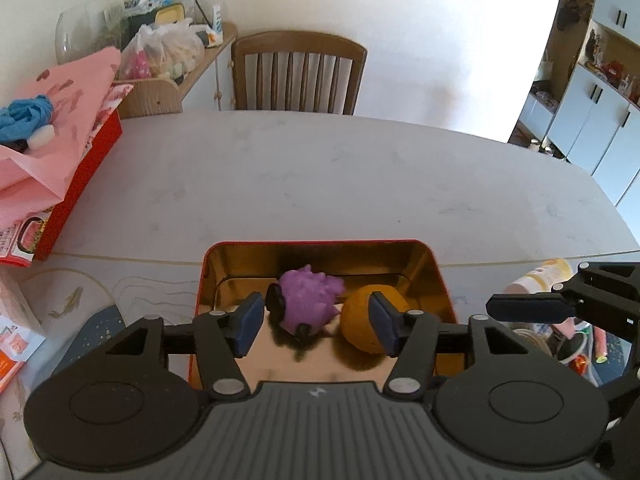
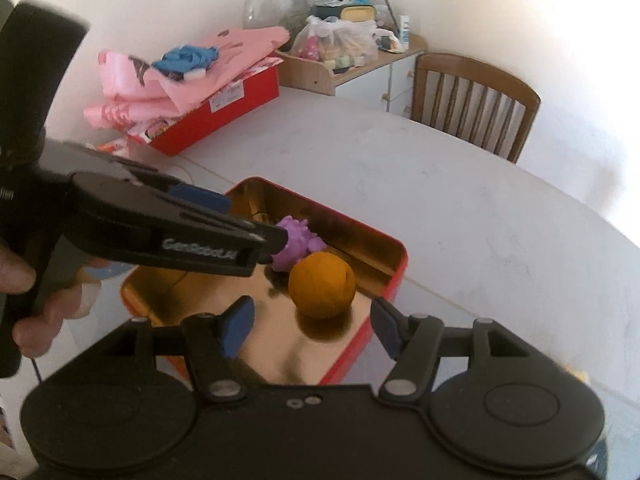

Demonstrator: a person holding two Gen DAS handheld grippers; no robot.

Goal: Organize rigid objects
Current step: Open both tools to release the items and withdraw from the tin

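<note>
A red tin with a gold inside point(image 1: 208, 276) point(image 2: 384, 300) sits on the white table. In it lie a purple spiky toy point(image 1: 308, 300) point(image 2: 296, 240) and an orange ball point(image 1: 360, 324) point(image 2: 320, 286), side by side. My left gripper point(image 1: 316, 320) is open above the tin, its fingers either side of the purple toy, holding nothing. It also shows in the right wrist view point(image 2: 256, 232), over the tin. My right gripper point(image 2: 312, 326) is open and empty just above the tin's near corner, in front of the orange ball. One of its fingers point(image 1: 528, 308) shows at the right of the left wrist view.
A red box point(image 1: 80, 176) point(image 2: 216, 120) under pink cloth stands at the table's left. A wooden chair point(image 1: 298, 72) point(image 2: 476, 100) is at the far side. A cluttered shelf point(image 1: 168, 52) is in the corner. Small items point(image 1: 548, 276) lie right of the tin.
</note>
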